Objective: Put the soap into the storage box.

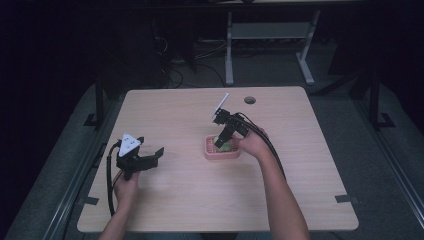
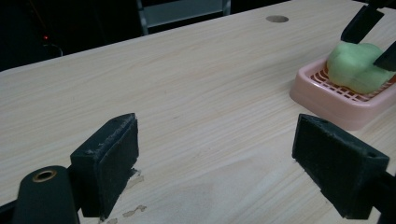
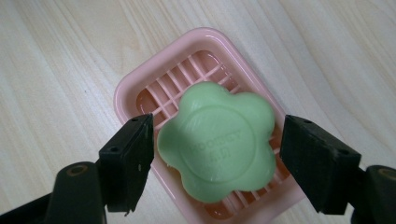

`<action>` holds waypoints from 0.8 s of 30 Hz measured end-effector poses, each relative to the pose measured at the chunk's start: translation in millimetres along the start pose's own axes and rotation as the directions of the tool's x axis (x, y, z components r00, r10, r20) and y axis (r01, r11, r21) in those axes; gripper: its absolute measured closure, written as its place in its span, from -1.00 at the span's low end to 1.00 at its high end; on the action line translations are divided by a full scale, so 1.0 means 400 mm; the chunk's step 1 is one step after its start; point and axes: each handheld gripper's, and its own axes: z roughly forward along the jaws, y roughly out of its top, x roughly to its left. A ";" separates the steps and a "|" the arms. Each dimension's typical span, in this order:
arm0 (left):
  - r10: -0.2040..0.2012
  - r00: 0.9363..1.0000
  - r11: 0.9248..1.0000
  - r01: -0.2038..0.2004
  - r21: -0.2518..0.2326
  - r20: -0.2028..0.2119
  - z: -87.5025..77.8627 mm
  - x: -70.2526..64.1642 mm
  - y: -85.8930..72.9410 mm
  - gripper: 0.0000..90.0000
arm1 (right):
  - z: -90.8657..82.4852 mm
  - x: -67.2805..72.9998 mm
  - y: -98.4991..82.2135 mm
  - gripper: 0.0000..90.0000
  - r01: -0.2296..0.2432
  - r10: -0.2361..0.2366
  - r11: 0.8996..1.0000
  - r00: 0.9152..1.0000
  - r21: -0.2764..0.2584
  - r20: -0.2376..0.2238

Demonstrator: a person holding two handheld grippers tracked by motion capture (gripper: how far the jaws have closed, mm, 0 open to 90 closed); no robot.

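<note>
Soap (image 3: 217,142) mid-frame, in pink dish (image 3: 140,88) | between right hand-held gripper (image 3: 217,156) jaws, open, not touching | left hand-held gripper (image 1: 145,159) open, empty, lower left.

Dim high view, dark surroundings; gripper views brighter, near jaws soft.

Light wood table (image 1: 175,200), round grommet hole (image 1: 250,100) far right; white desk frame (image 1: 270,35) beyond (room dark), grey floor (image 1: 385,170).
</note>
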 end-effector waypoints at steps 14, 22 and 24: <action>0.000 1.000 1.000 0.000 0.009 0.003 0.003 -0.003 -0.002 -0.68 | -0.040 -0.007 -0.040 -0.44 -0.015 0.015 0.999 1.000 -0.048 0.003; 0.008 1.000 1.000 -0.008 0.011 0.005 0.005 -0.003 -0.002 -0.68 | -0.060 -0.013 -0.060 -0.44 -0.027 0.027 0.997 1.000 -0.069 0.007; 0.006 1.000 1.000 -0.006 0.008 0.005 0.003 -0.003 -0.001 -0.68 | -0.064 -0.016 -0.066 -0.44 -0.033 0.033 0.997 0.999 -0.073 0.005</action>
